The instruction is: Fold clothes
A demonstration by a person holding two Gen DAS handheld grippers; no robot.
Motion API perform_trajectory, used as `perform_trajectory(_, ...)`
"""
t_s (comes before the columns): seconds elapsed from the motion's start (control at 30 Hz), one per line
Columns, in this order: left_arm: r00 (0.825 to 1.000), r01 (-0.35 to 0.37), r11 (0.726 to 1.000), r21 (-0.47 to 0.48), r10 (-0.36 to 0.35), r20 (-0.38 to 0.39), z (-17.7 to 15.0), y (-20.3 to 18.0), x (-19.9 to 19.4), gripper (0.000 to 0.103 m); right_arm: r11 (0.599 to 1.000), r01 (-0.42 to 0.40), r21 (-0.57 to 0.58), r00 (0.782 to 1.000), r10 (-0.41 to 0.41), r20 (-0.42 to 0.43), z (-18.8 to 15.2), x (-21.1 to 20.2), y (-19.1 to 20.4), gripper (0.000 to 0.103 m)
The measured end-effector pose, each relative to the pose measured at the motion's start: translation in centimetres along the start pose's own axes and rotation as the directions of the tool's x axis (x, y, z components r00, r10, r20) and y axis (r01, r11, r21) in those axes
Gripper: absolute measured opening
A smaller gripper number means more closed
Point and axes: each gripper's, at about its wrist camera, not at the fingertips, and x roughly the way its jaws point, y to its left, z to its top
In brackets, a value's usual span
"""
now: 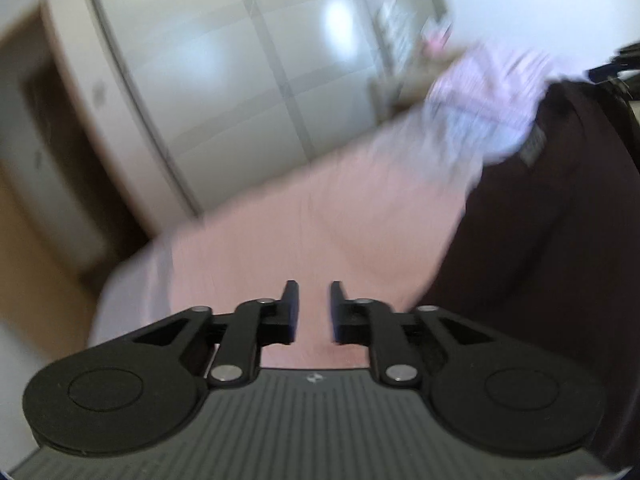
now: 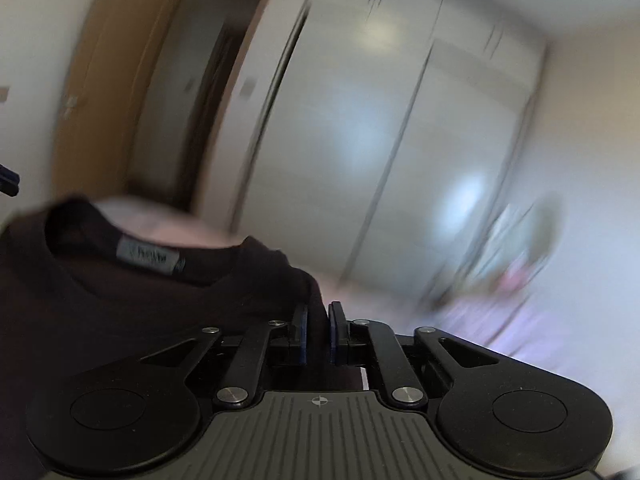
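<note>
Left tool (image 1: 314,310): fingers apart, nothing between them, held above the pink bedsheet (image 1: 320,216). Further right in the left wrist view, a dark T-shirt (image 1: 540,208) hanging along the frame's right side, with a blurred pile of pale patterned clothes (image 1: 488,100) beyond it on the bed. White sliding wardrobe (image 1: 240,80) behind, brown door (image 1: 40,160) at far left.

Right tool (image 2: 318,334): closed tight on a fold of the dark T-shirt (image 2: 120,320) near the shoulder. Round neckline with grey label (image 2: 148,258) left of the fingers. Everything motion-blurred.
</note>
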Motion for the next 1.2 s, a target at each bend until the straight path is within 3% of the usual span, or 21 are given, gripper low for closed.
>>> perform_trajectory(0.07, 0.996, 0.005, 0.999, -0.045, -0.009, -0.088, -2.9, -1.6, 4.4, 0.016, 1.0, 0.006, 0.005, 0.992, -0.005, -0.122, -4.6, 8.3, -0.2, 0.073)
perform_trajectory(0.13, 0.982, 0.033, 0.996, -0.078, -0.047, -0.18, -6.6, -3.5, 7.0, 0.019, 0.997, -0.037, 0.062, 0.978, 0.049, -0.204, -8.9, 11.1, -0.5, 0.073)
perform_trajectory(0.2, 0.958, 0.059, 0.995, -0.085, -0.08, -0.275, -10.1, -5.0, 9.3, 0.026, 0.988, -0.082, 0.128, 0.955, 0.114, -0.275, -13.0, 13.3, -0.9, 0.073)
perform_trajectory(0.33, 0.902, 0.061, 0.989, -0.133, -0.111, -0.417, -15.5, -6.4, 11.4, 0.035, 0.952, -0.152, 0.266, 0.882, 0.252, -0.399, -21.4, 17.6, -1.6, 0.073)
perform_trajectory(0.43, 0.875, 0.065, 0.983, -0.172, -0.139, -0.464, -17.6, -6.4, 12.6, 0.041, 0.915, -0.163, 0.37, 0.836, 0.327, -0.44, -24.8, 17.3, -1.8, 0.073)
perform_trajectory(0.63, 0.831, 0.126, 0.969, -0.211, -0.22, -0.511, -20.7, -6.3, 14.9, 0.05, 0.896, -0.181, 0.406, 0.773, 0.385, -0.505, -27.6, 14.3, 0.5, 0.073)
perform_trajectory(0.7, 0.819, 0.146, 0.967, -0.209, -0.237, -0.523, -21.7, -6.6, 16.1, 0.046, 0.901, -0.168, 0.399, 0.766, 0.374, -0.523, -28.8, 13.8, 1.5, 0.073)
perform_trajectory(0.77, 0.804, 0.189, 0.955, -0.227, -0.283, -0.523, -22.5, -6.9, 16.7, 0.014, 0.903, -0.146, 0.404, 0.763, 0.363, -0.535, -29.6, 13.8, 2.1, 0.073)
perform_trajectory(0.8, 0.804, 0.206, 0.952, -0.225, -0.296, -0.517, -22.7, -6.8, 16.6, 0.002, 0.902, -0.133, 0.41, 0.763, 0.357, -0.539, -29.8, 13.7, 2.3, 0.073)
perform_trajectory(0.9, 0.851, 0.188, 0.969, -0.158, -0.241, -0.466, -22.0, -4.4, 14.8, 0.002, 0.904, -0.103, 0.415, 0.765, 0.339, -0.548, -30.2, 13.1, 2.9, 0.073)
perform_trajectory(1.0, 0.887, 0.076, 0.99, -0.117, -0.12, -0.446, -21.5, 1.3, 13.6, 0.002, 0.911, -0.065, 0.406, 0.778, 0.301, -0.552, -29.8, 12.7, 3.4, 0.073)
perform_trajectory(1.1, 0.897, -0.001, 0.995, -0.1, -0.043, -0.441, -21.7, 6.9, 13.6, 0.004, 0.916, -0.01, 0.401, 0.794, 0.251, -0.554, -29.0, 12.2, 3.3, 0.073)
perform_trajectory(1.2, 0.902, 0.058, 0.99, -0.126, -0.106, -0.42, -21.5, 8.5, 14.2, 0.009, 0.9, 0.039, 0.434, 0.799, 0.232, -0.554, -28.6, 11.8, 3.1, 0.073)
